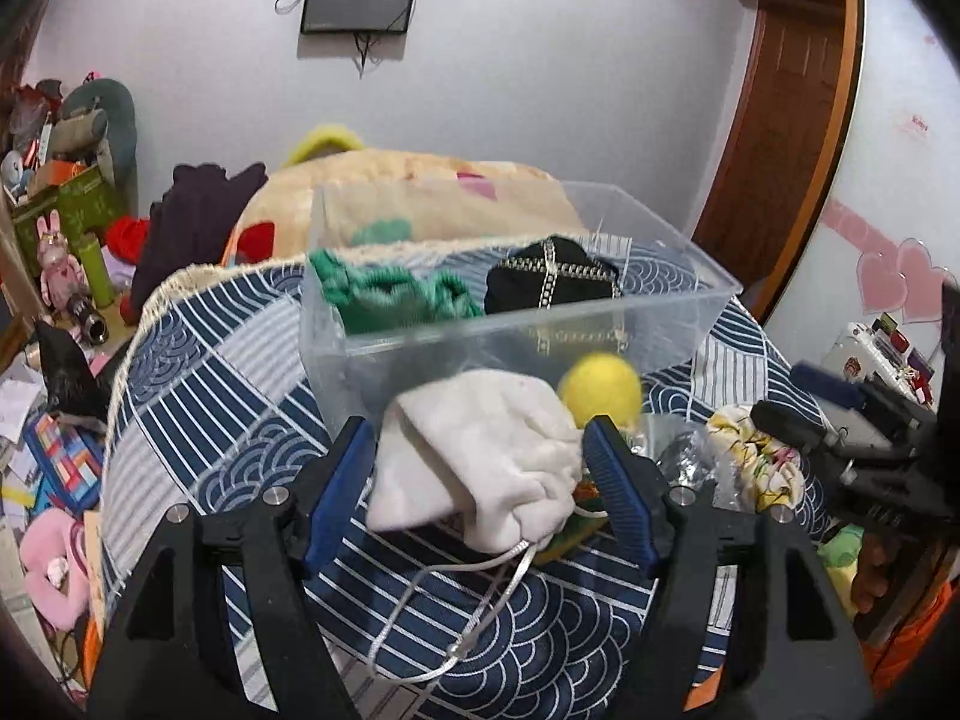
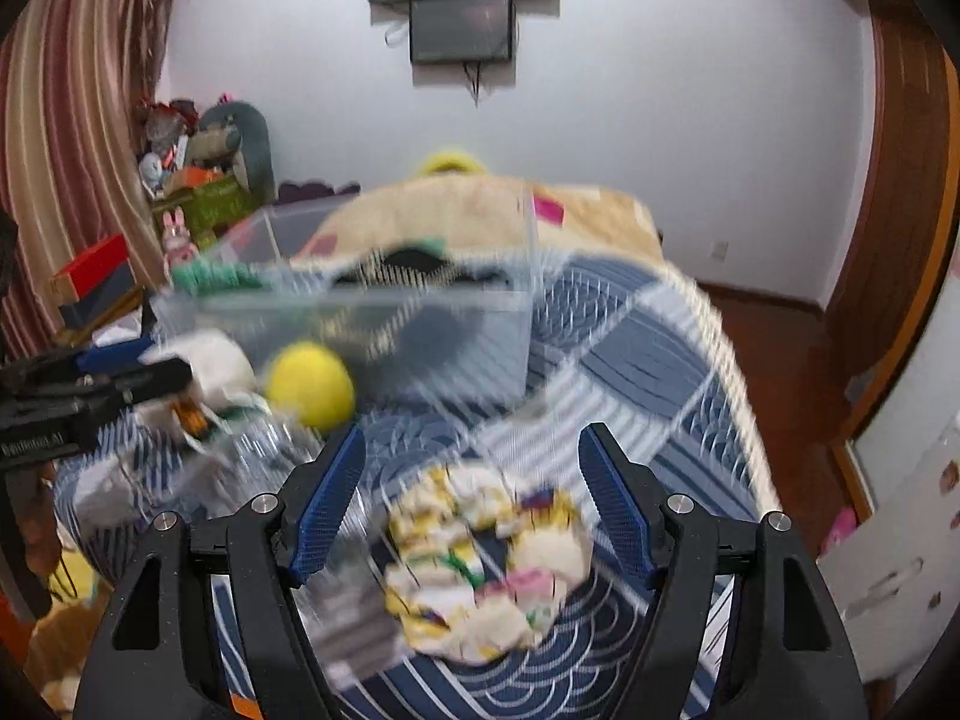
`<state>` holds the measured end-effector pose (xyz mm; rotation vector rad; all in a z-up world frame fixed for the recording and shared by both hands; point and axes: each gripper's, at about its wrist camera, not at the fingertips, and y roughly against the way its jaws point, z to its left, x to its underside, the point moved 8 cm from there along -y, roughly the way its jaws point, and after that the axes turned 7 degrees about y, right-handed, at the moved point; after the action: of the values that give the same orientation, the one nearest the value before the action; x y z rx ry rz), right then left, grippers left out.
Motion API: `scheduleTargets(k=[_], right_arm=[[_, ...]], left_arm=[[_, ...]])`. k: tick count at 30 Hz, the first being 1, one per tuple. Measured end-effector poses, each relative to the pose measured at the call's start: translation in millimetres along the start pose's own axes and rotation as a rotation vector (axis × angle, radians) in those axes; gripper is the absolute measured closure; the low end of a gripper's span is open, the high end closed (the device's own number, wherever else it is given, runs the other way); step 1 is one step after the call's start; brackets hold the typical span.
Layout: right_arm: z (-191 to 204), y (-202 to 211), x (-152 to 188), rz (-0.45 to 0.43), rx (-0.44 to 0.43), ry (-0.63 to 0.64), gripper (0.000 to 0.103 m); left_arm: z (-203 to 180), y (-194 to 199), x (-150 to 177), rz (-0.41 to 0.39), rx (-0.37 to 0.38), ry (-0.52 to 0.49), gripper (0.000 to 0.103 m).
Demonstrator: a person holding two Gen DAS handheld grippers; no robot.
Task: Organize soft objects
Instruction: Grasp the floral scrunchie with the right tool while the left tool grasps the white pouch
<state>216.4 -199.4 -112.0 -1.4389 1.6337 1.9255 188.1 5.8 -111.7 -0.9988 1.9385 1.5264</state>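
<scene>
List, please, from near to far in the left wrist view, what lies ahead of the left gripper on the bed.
left gripper → white drawstring pouch → yellow ball → clear plastic box → beige blanket

Left gripper [image 1: 480, 474] level with jaws spread wide, blue pads [image 1: 339, 492] clear on both sides; right gripper [image 2: 474, 516] likewise spread wide, tilted downward, its black body in left view at far right.

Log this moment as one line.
left tongs: open around white pouch | right tongs: open over floral scrunchie | clear bin: green and black items inside
</scene>
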Motion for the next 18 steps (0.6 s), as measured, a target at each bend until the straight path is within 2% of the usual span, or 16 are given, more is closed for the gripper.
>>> scheduleTargets(k=[7,10,12,13,15,18], right_arm=[[-2.2,-15.8,33.4,0.081,-0.004,0.005,0.032],[0.3,-12.2,38.0,0.073,0.011,0.031,0.035],[2.5,-8.6,38.6,0.07,0.011,0.043,0.05],[4.3,-6.6,38.5,0.069,0.009,0.045,0.053],[2.3,-5.5,39.5,0.069,0.011,0.048,0.067],[-1.0,-2.6,38.9,0.065,0.016,0.035,0.081]], left_arm=[[1.5,-0.2,4.7,-0.019,0.008,0.028,0.027],[-0.8,-2.2,7.6,-0.01,0.027,0.02,0.035],[-2.9,-2.6,8.4,-0.007,0.043,0.021,0.043],[-4.0,-2.2,8.8,-0.003,0.057,0.021,0.047],[-6.2,-1.4,10.0,0.006,0.08,0.018,0.059],[-8.4,2.3,11.6,0.005,0.087,0.007,0.071]])
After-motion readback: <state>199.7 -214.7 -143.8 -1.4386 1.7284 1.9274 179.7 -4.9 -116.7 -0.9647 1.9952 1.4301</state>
